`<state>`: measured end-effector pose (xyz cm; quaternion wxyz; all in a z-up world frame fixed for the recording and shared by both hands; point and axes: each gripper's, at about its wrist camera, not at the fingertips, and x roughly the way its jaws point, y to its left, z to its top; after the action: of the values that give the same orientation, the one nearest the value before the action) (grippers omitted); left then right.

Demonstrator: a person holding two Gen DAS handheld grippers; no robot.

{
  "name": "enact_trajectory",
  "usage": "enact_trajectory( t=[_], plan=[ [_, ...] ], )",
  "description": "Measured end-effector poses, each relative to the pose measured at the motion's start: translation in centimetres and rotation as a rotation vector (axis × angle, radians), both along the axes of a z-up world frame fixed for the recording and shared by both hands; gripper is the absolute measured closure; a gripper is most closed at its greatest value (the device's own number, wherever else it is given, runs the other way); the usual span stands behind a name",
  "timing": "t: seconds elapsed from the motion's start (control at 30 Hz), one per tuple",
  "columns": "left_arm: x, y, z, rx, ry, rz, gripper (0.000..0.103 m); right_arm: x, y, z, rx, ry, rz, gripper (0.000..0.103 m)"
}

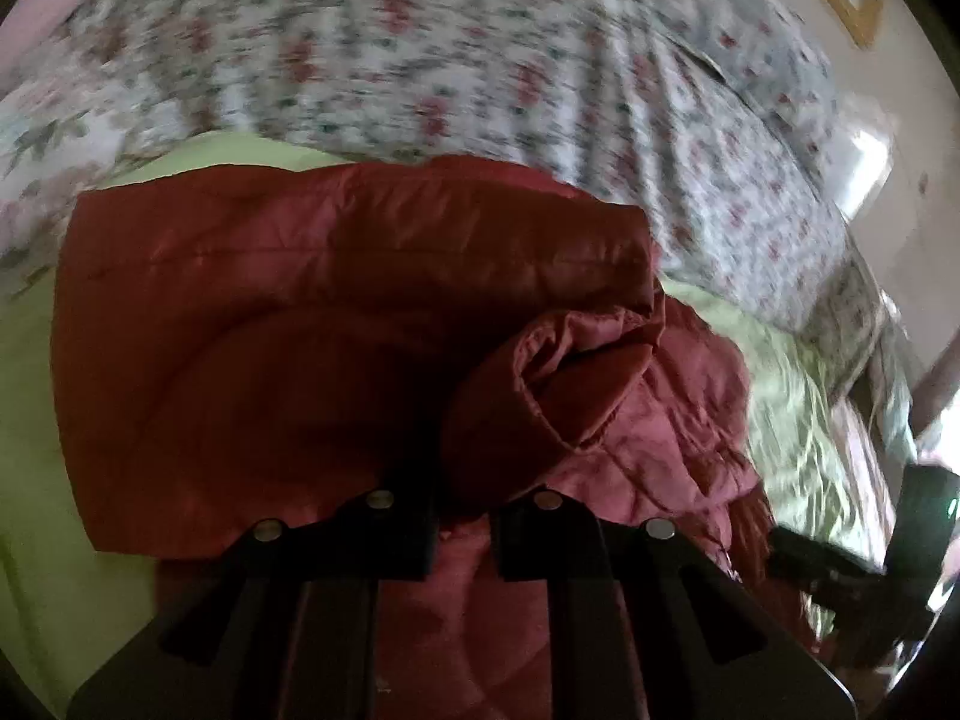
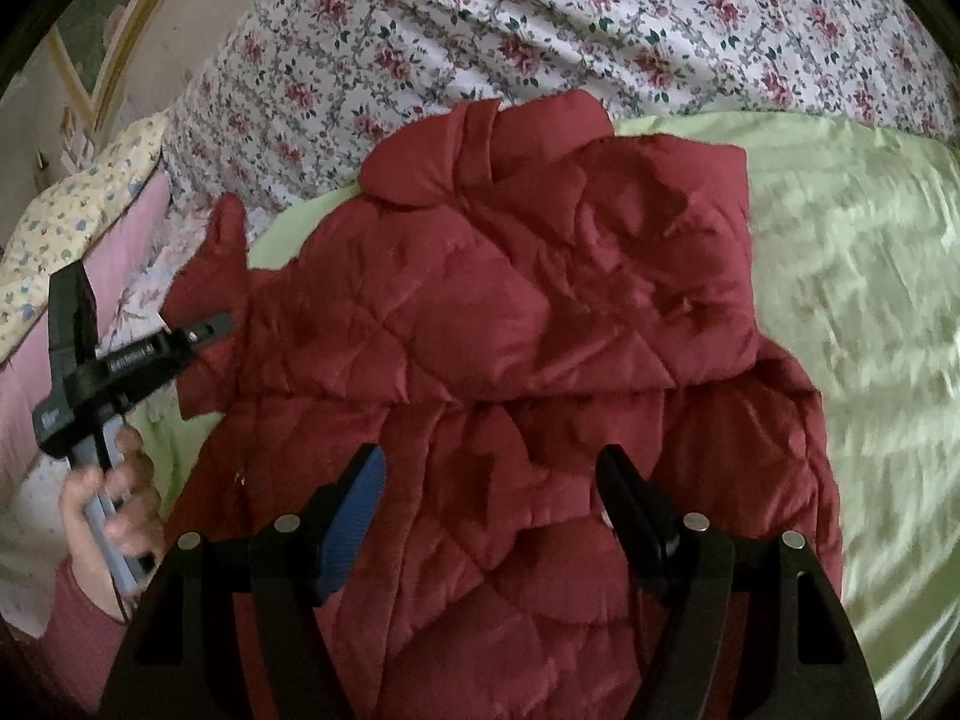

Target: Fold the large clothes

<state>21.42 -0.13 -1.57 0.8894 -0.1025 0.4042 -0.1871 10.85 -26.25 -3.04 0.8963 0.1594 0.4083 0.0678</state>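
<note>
From the left wrist: red quilted jacket spread on the green bed sheet, floral duvet beyond it. Left claw seemed nearly closed just above the jacket's near edge, fingers a narrow gap apart with pink lining showing between; whether any cloth was pinched, impossible to tell. Rolled sleeve cuff lay just ahead and right of that claw. Right claw's body glimpsed at the jacket's right side. From the right wrist: jacket lay with collar at the far end, long axis running away from the claw toward the duvet. Right claw hung wide open over the jacket's near half, gripping nothing, blue pad on one finger. Left claw sat at the jacket's left edge, beside the sleeve, so probably the nearer one for that sleeve.
</note>
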Motion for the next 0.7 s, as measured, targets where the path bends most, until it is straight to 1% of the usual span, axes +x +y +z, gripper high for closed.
enact_trajectory(
  t=[0.07,0.17,0.3,0.43,0.5,0.6,0.7],
  plan=[
    [-0.5,-2.1,-0.3,0.022,-0.007,-0.043,0.092,0.3,0.0,0.3,0.017,-0.011,0.002,0.029],
    [-1.0,-4.6,-1.1,0.053,-0.004,-0.083,0.092,0.9,-0.2,0.8,0.038,-0.028,0.001,0.029],
    [-1.2,-6.6,-2.4,0.071,0.023,-0.106,0.092,2.1,-0.7,1.7,0.072,-0.054,-0.013,0.029],
    [-1.5,-7.6,-3.2,0.106,0.027,-0.115,0.092,4.3,-1.5,2.2,0.161,-0.078,-0.026,0.027],
    [-1.4,-7.7,-3.3,0.112,0.028,-0.112,0.092,5.8,-1.6,1.9,0.227,-0.076,-0.021,0.027],
    [-1.3,-7.8,-3.4,0.112,0.034,-0.110,0.092,8.1,-0.9,0.8,0.292,-0.055,-0.009,0.030],
    [-1.4,-7.9,-3.6,0.123,0.034,-0.112,0.092,10.1,0.2,-0.7,0.334,-0.014,0.007,0.039]
  ],
)
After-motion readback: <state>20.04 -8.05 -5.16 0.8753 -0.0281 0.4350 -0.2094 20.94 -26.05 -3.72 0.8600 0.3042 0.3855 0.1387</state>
